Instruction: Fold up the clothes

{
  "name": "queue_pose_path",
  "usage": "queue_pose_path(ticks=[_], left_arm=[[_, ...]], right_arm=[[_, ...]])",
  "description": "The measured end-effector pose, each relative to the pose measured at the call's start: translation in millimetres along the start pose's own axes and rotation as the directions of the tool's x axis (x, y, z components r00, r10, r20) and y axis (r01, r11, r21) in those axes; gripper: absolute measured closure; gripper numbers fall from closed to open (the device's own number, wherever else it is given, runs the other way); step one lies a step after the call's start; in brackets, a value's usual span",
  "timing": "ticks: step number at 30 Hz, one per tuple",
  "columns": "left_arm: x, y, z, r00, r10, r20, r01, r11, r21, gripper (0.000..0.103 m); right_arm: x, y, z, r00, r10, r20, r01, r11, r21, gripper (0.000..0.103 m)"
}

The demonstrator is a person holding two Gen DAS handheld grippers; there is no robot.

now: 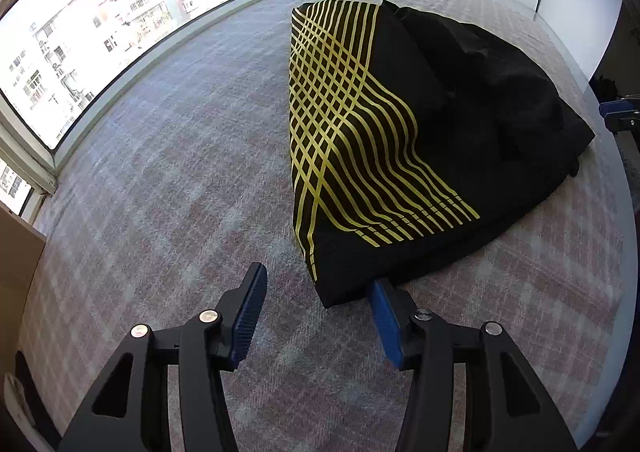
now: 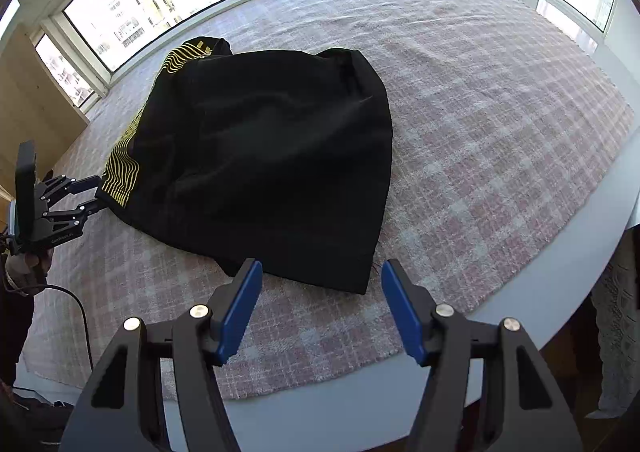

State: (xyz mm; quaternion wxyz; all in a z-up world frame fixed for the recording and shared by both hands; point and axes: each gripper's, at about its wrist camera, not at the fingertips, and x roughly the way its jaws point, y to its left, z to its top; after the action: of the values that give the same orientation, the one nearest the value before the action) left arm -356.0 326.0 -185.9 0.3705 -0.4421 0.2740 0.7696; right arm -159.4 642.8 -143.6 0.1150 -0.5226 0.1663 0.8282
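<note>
A black garment (image 1: 460, 99) with a panel of crossing yellow stripes lies loosely bunched on a pink-and-grey checked cloth (image 1: 160, 179) that covers a pale round table (image 2: 560, 284), set close under a curved bank of windows (image 1: 100, 23). In the left wrist view the left gripper (image 1: 318, 306) points down at the garment's near corner; its jaws stand apart, the left blue pad over bare cloth and the right blue pad touching the black hem at that corner, its tip tucked just at the fabric's edge, with only the very corner of the garment reaching into the gap and nothing pinched. In the right wrist view the right gripper (image 2: 320, 300) hangs over the opposite near corner of the garment, jaws apart and holding nothing; the left pad sits just at the black hem and the right pad is over checked cloth, beside the corner's point. That same view shows the left gripper (image 2: 94, 193) from the side at the far left edge, its fingers reaching to the striped edge of the garment, gripped by a person's hand (image 2: 24, 264) with a black cable trailing below it. The striped panel faces the left gripper, while the plain black side faces the right one. At the right edge of the left wrist view a blue-padded finger of the right gripper (image 1: 618, 113) shows beyond the garment's far fold
</note>
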Motion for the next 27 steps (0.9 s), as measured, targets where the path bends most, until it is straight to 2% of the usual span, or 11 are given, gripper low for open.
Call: queue_pose_path(ticks=[2,3,4,5,10,12,14,16,18,19,27], left_arm=[[4,3,7,1.000,-0.015,-0.004,0.015,1.000,-0.008,0.056],[7,4,9,0.999,-0.034,-0.005,0.034,0.999,-0.020,0.063],[9,6,11,0.998,-0.064,-0.008,0.064,0.997,-0.038,0.075],[12,10,14,0.996,-0.094,-0.009,0.093,0.994,-0.062,0.080],[20,28,23,0.990,-0.144,0.000,0.142,0.976,-0.165,0.097],[20,30,26,0.988,-0.153,0.006,0.152,0.973,-0.172,0.098],[20,30,28,0.988,-0.158,0.006,0.156,0.974,-0.162,0.099],[20,29,31,0.988,-0.154,0.005,0.153,0.977,-0.151,0.099],[19,29,33,0.988,-0.153,0.006,0.153,0.977,-0.147,0.099],[19,29,34,0.988,-0.154,0.007,0.154,0.977,-0.146,0.099],[21,28,41,0.988,-0.155,0.003,0.154,0.979,-0.135,0.099]], right_arm=[[1,1,-3,1.000,-0.018,0.009,0.018,1.000,-0.022,0.042],[1,1,-5,1.000,-0.026,0.015,0.027,0.999,-0.034,0.042],[1,1,-7,0.999,-0.034,0.022,0.035,0.998,-0.045,0.042],[1,0,-9,0.999,-0.044,0.023,0.045,0.998,-0.053,0.042],[3,-2,-25,0.999,-0.040,0.016,0.041,0.995,-0.095,0.042],[8,-1,-29,0.999,-0.032,0.006,0.033,0.993,-0.110,0.042],[15,0,-31,1.000,-0.029,-0.009,0.028,0.992,-0.119,0.055],[26,-6,-29,0.999,-0.011,-0.047,0.007,0.996,-0.094,0.093],[36,-10,-28,0.997,-0.034,-0.067,0.028,0.996,-0.086,0.097],[35,-11,-26,0.998,-0.037,-0.045,0.033,0.995,-0.093,0.098],[31,-11,-20,0.996,-0.086,-0.017,0.084,0.989,-0.124,0.095]])
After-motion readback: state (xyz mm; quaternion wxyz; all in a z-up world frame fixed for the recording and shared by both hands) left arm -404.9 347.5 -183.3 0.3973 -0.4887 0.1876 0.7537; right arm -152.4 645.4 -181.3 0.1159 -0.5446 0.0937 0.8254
